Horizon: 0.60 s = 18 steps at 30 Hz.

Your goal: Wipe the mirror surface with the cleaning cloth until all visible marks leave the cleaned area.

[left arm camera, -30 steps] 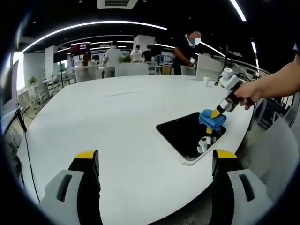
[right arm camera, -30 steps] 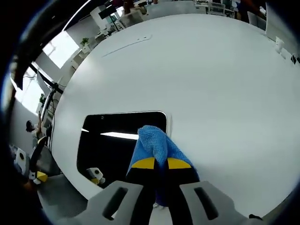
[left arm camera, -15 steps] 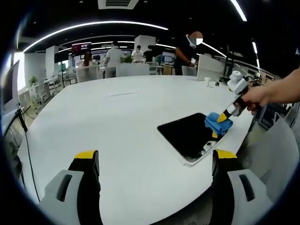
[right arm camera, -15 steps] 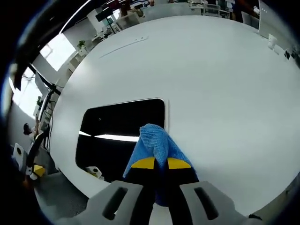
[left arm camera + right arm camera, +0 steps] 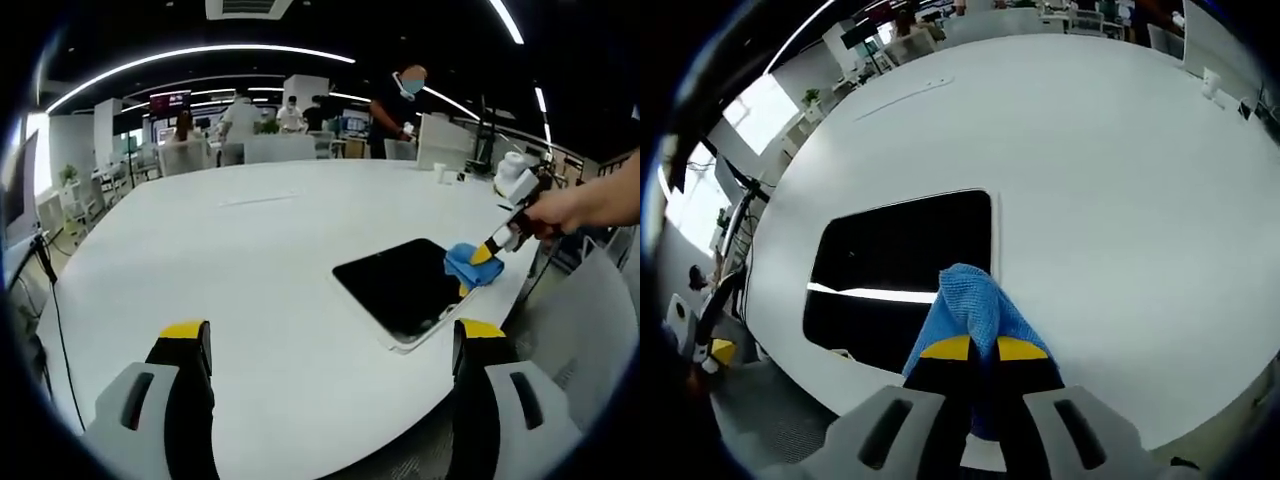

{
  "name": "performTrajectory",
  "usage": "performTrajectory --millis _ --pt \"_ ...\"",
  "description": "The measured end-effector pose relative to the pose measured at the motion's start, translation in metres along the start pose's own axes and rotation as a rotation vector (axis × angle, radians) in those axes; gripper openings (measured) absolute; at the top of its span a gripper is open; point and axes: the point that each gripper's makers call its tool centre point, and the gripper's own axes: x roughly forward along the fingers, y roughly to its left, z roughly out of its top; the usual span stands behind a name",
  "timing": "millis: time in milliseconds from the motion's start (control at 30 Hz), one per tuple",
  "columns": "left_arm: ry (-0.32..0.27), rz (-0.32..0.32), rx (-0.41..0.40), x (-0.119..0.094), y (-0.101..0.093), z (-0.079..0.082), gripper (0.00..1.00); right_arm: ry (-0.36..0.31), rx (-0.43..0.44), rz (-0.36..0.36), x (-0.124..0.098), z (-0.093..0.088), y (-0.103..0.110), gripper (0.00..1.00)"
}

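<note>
A dark rectangular mirror [image 5: 403,285] with a white frame lies flat near the right edge of the big white table [image 5: 230,260]. The blue cleaning cloth [image 5: 472,266] rests on the mirror's right edge, pinched in my right gripper [image 5: 488,252], which a hand holds from the right. In the right gripper view the cloth [image 5: 970,308] sticks out past the shut yellow-tipped gripper [image 5: 973,349] over the mirror's [image 5: 900,260] near side. My left gripper [image 5: 330,345] hovers over the table's near edge, jaws wide apart and empty.
People stand at the far end of the table beside chairs and desks. A small white cup [image 5: 440,172] sits at the table's far right. A cable [image 5: 55,300] hangs along the left side. A grey chair back [image 5: 590,330] stands at the right.
My right gripper has dragged the cloth across the mirror toward its right edge. The gripper's reflection in the glass has slid off.
</note>
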Motion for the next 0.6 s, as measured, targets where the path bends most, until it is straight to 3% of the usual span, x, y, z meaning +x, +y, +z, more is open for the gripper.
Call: performTrajectory --millis 200,600 --pt "0.001 -0.007 -0.001 -0.0003 -0.0013 0.0003 0.99 0.014 0.031 -0.002 -0.0006 -0.0059 -0.0010 0.01" --pt "-0.006 -0.005 -0.006 -0.0011 -0.0016 0.0011 0.99 0.006 0.005 0.000 0.0004 -0.0040 0.0036 0.01"
